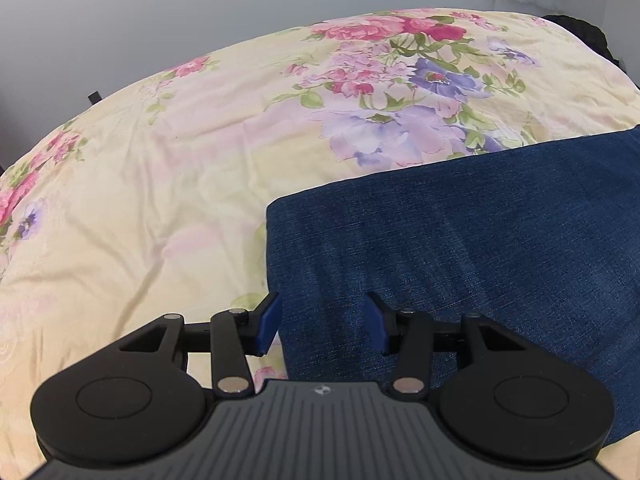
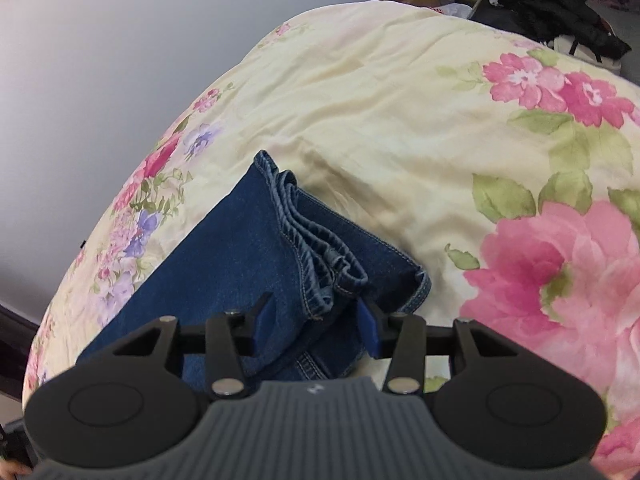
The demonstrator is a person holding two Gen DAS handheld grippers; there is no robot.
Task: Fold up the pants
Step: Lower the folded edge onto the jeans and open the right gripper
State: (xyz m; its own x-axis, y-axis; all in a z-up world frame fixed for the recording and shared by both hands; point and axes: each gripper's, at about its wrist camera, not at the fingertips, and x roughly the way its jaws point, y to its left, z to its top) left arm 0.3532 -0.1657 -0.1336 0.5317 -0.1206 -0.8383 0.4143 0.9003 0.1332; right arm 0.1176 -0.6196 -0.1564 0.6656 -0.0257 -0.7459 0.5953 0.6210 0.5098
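Dark blue denim pants lie folded flat on a floral bedspread. In the left wrist view I see their smooth folded edge at the left. My left gripper is open above the near left corner of the pants, holding nothing. In the right wrist view the pants show stacked hems and the waistband on top. My right gripper is open just above the near end of the pants, its fingers either side of the layered seams, holding nothing.
The cream bedspread with pink and purple flowers covers the whole bed. A grey wall is behind. A heap of dark clothes and bags sits beyond the bed at the far right.
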